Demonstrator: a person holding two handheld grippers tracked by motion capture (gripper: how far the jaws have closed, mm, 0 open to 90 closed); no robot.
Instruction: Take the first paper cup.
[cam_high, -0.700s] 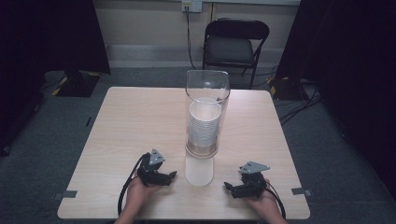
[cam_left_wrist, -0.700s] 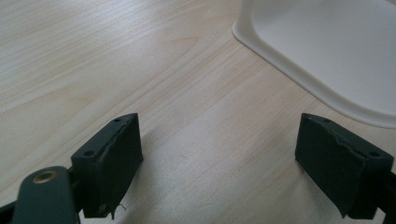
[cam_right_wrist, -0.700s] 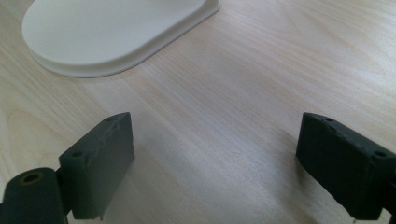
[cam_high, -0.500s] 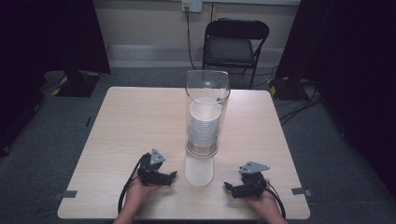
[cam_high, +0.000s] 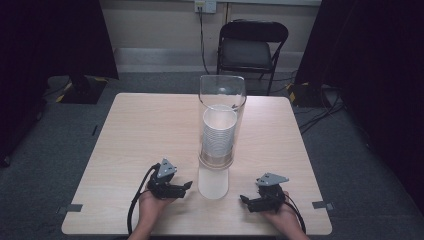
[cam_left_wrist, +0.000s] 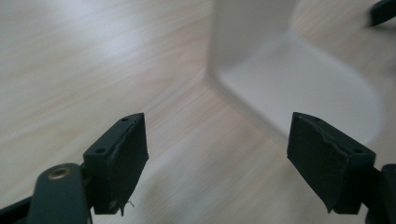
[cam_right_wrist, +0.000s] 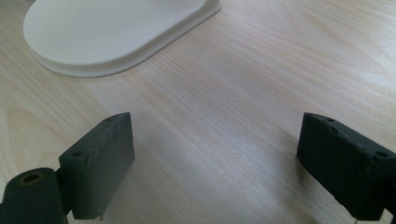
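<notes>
both tools, left tool and right tool, rest wide open on the counter, flanking the cup dispenser; approaching its white base squarely looks wisest.

Each black hand-held gripper has screwed jaws and a cable.

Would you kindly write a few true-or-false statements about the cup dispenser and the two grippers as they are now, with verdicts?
1. The clear tube holds a stack of cups. True.
2. The left gripper grips a cup. False: its jaws are apart, with nothing between them.
3. The right gripper is open. True.
4. The tube lies on its side. False: it stands upright on the table.
5. A chair stands beyond the table. True.
</notes>
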